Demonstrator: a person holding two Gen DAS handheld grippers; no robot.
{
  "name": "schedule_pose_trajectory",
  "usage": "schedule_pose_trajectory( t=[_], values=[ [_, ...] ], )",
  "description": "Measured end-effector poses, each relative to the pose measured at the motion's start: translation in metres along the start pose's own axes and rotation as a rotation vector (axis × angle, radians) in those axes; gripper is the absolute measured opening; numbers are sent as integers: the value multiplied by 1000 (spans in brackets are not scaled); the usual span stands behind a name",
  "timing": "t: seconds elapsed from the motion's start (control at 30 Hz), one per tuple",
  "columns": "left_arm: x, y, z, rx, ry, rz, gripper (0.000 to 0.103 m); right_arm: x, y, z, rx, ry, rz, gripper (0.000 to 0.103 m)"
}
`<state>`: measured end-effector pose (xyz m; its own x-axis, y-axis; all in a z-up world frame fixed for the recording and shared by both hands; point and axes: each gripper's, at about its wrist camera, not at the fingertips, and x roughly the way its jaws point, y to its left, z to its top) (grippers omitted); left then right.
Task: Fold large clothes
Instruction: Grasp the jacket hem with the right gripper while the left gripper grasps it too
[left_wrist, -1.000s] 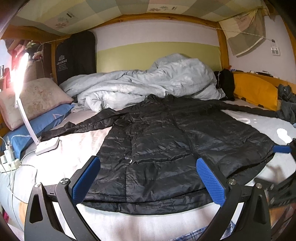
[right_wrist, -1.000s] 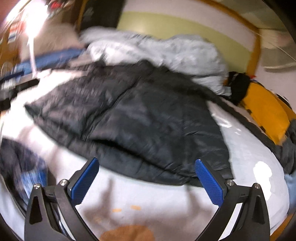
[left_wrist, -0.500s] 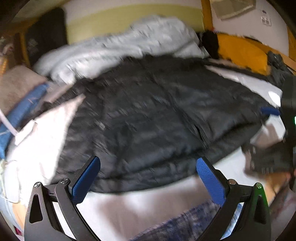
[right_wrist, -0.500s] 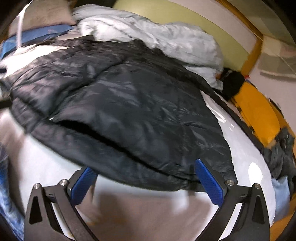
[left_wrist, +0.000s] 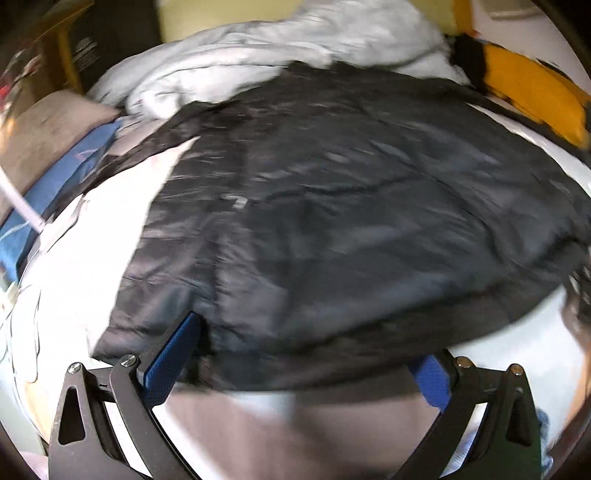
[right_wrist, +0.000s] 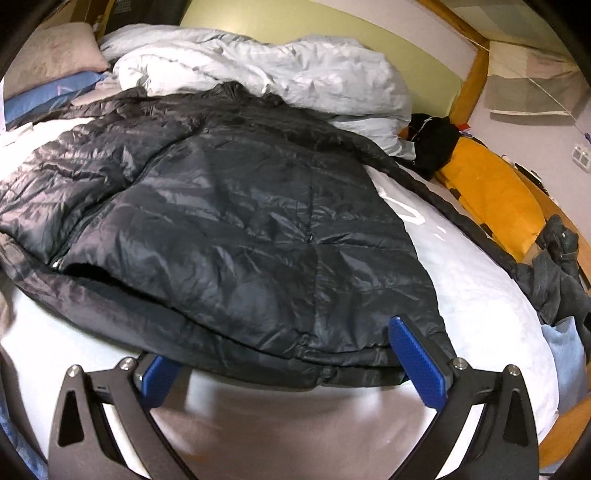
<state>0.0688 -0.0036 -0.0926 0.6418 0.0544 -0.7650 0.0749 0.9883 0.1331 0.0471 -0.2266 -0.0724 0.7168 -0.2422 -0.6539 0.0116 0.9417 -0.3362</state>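
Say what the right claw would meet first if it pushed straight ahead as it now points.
Most likely the near hem of the black puffer coat: the open right claw already straddles that edge, which spans the gap between its blue pads. Depth is hard to judge, so contact may already be beginning.

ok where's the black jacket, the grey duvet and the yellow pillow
black jacket (right_wrist: 258, 229), right wrist view, middle of the front panel
grey duvet (right_wrist: 280, 70), right wrist view, top of the heap
yellow pillow (right_wrist: 495, 192), right wrist view, its middle

We are seeing a rumpled grey duvet (right_wrist: 266, 62) lying at the far end of the bed (right_wrist: 480, 295), pillows (right_wrist: 51, 59) far left, a yellow cushion (right_wrist: 495, 192) right.
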Motion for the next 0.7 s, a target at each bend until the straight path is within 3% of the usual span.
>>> schedule_pose_trajectory(
  t=[0.1,0.23,0.3,0.4,0.47,0.5,0.53,0.57,0.6,0.63,0.7],
  values=[
    [5,15,2,-48,-7,6,103,3,-1,0,-2,-10,-32,103],
    [3,26,4,-69,-32,33,100,-2,-5,1,32,-70,-165,103],
    [4,30,6,-82,-44,69,97,-4,-6,3,24,-80,-113,102],
    [12,40,12,-90,-64,77,92,-1,-6,4,14,-61,-101,82],
    [13,44,15,-92,-78,73,86,6,-7,4,22,-32,-93,51],
    [12,45,16,-91,-91,76,74,8,-9,3,36,-20,-87,42],
    [11,45,17,-87,-105,73,54,11,-12,3,51,-5,-80,31],
    [7,44,17,-79,-126,57,41,12,-16,2,69,11,-74,27],
    [5,45,18,-75,-143,42,21,11,-16,0,83,12,-70,24],
    [0,44,19,-72,-157,38,13,10,-18,0,98,5,-71,16],
    [-13,44,20,-75,-195,48,9,-1,-22,-2,117,-37,-72,10]
  ],
)
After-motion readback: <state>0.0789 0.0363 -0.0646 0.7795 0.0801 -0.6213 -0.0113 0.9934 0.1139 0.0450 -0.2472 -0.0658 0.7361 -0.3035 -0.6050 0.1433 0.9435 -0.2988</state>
